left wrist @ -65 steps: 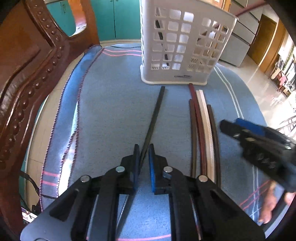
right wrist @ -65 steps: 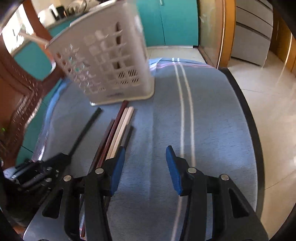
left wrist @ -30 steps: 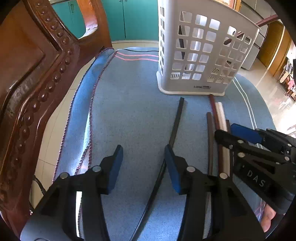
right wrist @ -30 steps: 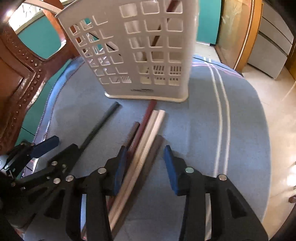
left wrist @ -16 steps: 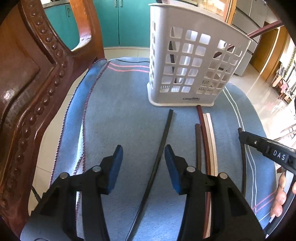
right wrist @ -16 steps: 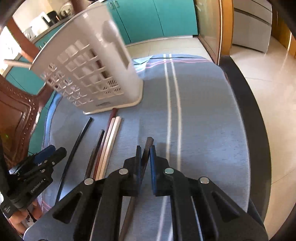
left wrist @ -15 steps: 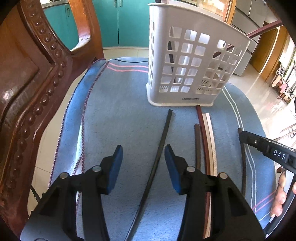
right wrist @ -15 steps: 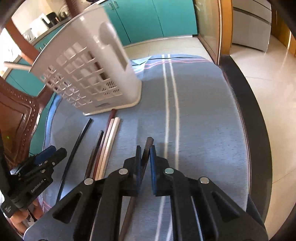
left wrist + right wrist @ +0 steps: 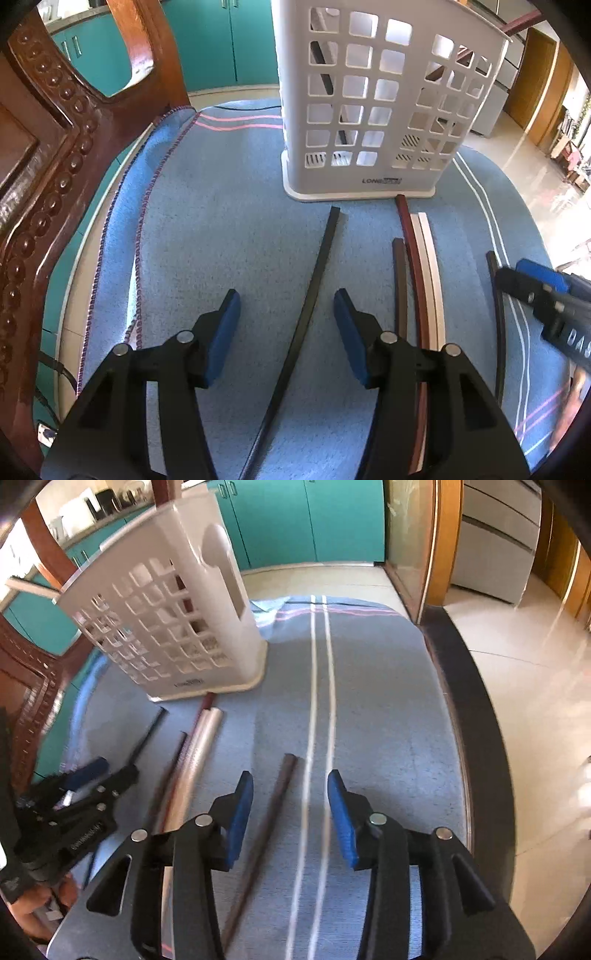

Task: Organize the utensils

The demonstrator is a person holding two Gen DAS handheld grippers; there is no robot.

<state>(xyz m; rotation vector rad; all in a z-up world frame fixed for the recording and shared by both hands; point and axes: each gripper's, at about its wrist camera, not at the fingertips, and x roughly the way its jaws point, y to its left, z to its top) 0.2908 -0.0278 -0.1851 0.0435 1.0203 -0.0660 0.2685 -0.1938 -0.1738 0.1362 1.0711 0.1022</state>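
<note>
The left gripper point(image 9: 286, 332) is wide open and holds nothing. A long black chopstick point(image 9: 314, 288) lies flat on the blue cloth point(image 9: 221, 229) between its two blue pads point(image 9: 221, 332), touching neither of them. The far tip of this stick points at the white basket point(image 9: 369, 110) and stops just short of its base.

The right gripper point(image 9: 290, 812) is wide open too, with nothing in it. A dark brown chopstick point(image 9: 269, 812) lies on the cloth between its pads, closer to the left pad point(image 9: 240, 808). This stick lies by itself, just beside the two white stripes point(image 9: 317, 701) that run along the cloth toward the far edge of the table.

Between the two grippers lies a small bunch of sticks, side by side and touching. There is a short dark brown stick point(image 9: 399, 288), a long red-brown stick point(image 9: 413, 258) and two pale sticks point(image 9: 430, 266). The red-brown one reaches right up to the base of the basket.

The basket stands upright near the far edge of the table, on the cloth. It has square holes in its walls. Through the holes you can see a black stick point(image 9: 327, 81) and a red-brown stick point(image 9: 465, 55) leaning inside it.

A carved brown wooden chair point(image 9: 55, 147) stands at the left edge of the table. Teal cupboards point(image 9: 229, 44) are behind the table. The dark rim of the table point(image 9: 476, 738) shows along the right edge, past the cloth.
</note>
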